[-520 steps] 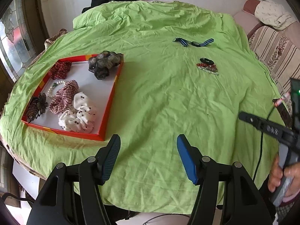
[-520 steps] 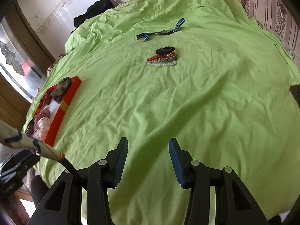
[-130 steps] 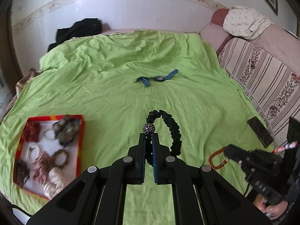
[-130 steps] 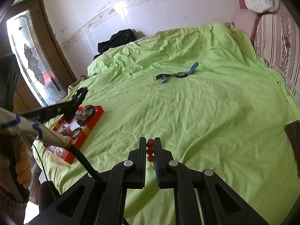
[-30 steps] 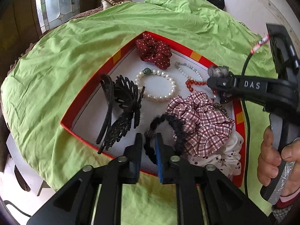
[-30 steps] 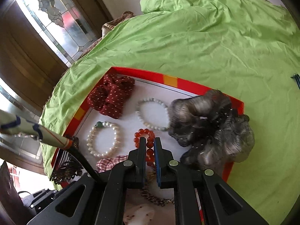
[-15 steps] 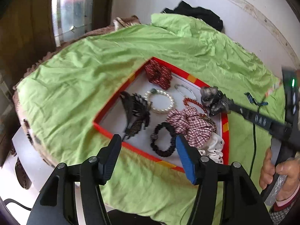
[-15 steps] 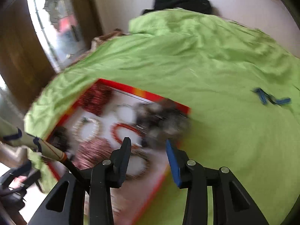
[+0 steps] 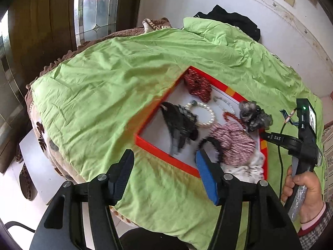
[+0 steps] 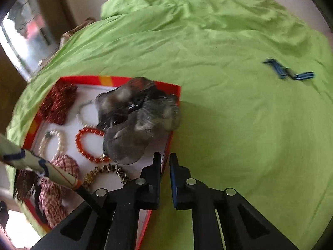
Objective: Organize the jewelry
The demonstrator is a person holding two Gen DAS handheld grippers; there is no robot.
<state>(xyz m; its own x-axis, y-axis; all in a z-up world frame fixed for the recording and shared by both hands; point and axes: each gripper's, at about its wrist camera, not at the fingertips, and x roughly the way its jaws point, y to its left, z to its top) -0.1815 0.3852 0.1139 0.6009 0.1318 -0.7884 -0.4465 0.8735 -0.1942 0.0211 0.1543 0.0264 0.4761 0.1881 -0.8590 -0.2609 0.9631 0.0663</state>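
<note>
A red-rimmed tray (image 9: pixel 164 157) (image 10: pixel 175 95) lies on the green cloth. It holds the black beaded scrunchie (image 9: pixel 208 142), the red bead bracelet (image 10: pixel 88 144) (image 9: pixel 232 117), a pearl bracelet (image 9: pixel 205 114), a grey scrunchie (image 10: pixel 135 120) and other hair pieces. My left gripper (image 9: pixel 165 175) is open and empty, above the tray's near edge. My right gripper (image 10: pixel 165 166) is nearly shut with nothing between its fingers, over the tray's right rim. It also shows in the left wrist view (image 9: pixel 268 136). A blue striped watch (image 10: pixel 289 73) lies apart on the cloth.
The green cloth (image 9: pixel 100 95) covers a round table whose edge drops off at the left. A wooden door with stained glass (image 9: pixel 93 6) stands behind. Dark clothing (image 9: pixel 231 20) lies at the far side by the wall.
My left gripper has drawn back and turned left, open, with the black scrunchie left in the tray. My right gripper has narrowed from open to nearly shut and sits lower at the tray's rim.
</note>
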